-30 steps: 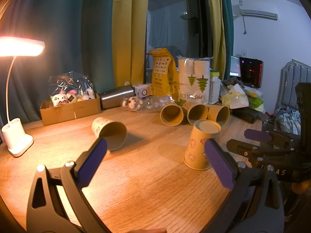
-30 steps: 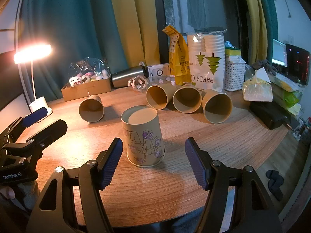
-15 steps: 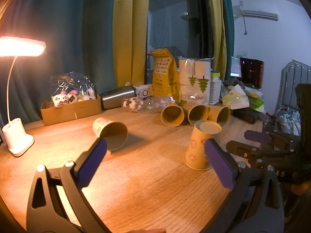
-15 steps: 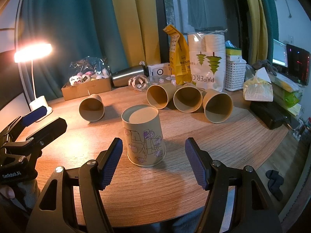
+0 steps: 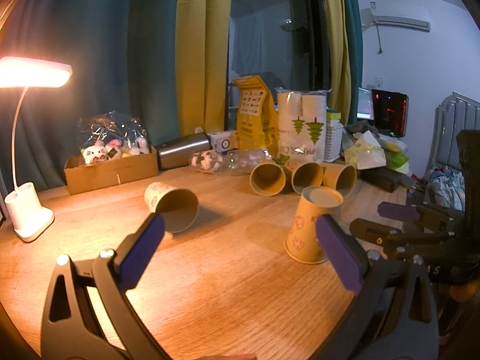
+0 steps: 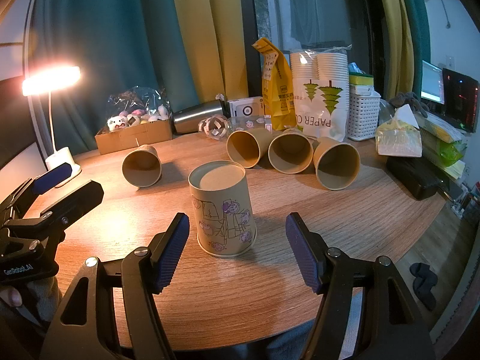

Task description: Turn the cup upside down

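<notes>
A yellow paper cup with cartoon drawings (image 6: 222, 210) stands upside down on the wooden table (image 6: 375, 210), base up. My right gripper (image 6: 237, 249) is open and empty just in front of it, one finger to each side, not touching. The same cup shows in the left wrist view (image 5: 312, 225), at the right. My left gripper (image 5: 240, 246) is open and empty above the table. A second cup (image 5: 172, 207) lies on its side beyond the left finger; it also shows in the right wrist view (image 6: 141, 165).
Three more cups (image 6: 292, 156) lie on their sides in a row at the back. Behind them stand a paper cup pack (image 6: 321, 99), a yellow bag (image 6: 274, 90), a steel flask (image 6: 198, 115) and a cardboard box (image 6: 135, 135). A lit desk lamp (image 5: 27, 114) stands at the left.
Nothing has visibly moved apart from a slight drift of both views. Both grippers stay open and the cup stays upside down.
</notes>
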`<state>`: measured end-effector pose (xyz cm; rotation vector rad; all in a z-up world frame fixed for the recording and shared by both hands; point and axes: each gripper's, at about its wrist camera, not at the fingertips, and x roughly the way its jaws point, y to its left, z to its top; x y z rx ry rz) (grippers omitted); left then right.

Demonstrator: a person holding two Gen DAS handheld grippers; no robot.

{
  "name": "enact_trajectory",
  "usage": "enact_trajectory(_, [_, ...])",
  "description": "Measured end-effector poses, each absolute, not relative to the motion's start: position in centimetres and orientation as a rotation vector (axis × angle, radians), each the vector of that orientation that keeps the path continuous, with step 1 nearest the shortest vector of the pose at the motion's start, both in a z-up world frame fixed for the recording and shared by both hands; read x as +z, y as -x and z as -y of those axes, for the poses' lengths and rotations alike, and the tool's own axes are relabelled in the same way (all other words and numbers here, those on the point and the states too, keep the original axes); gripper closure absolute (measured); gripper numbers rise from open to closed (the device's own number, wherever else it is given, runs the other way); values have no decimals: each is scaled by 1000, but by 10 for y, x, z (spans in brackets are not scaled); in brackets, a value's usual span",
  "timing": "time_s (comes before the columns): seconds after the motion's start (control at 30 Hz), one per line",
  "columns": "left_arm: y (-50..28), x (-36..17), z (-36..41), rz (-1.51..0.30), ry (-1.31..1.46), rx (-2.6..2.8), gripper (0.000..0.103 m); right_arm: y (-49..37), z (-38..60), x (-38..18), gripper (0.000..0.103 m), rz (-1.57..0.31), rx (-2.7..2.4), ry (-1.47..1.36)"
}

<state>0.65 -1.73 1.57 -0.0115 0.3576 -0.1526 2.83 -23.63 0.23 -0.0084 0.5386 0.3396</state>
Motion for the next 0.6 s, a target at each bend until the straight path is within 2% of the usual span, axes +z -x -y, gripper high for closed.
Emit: enact_trajectory(0.6, [-9, 15, 16, -369, 22, -141, 1, -28, 235, 2, 33, -540, 339, 9])
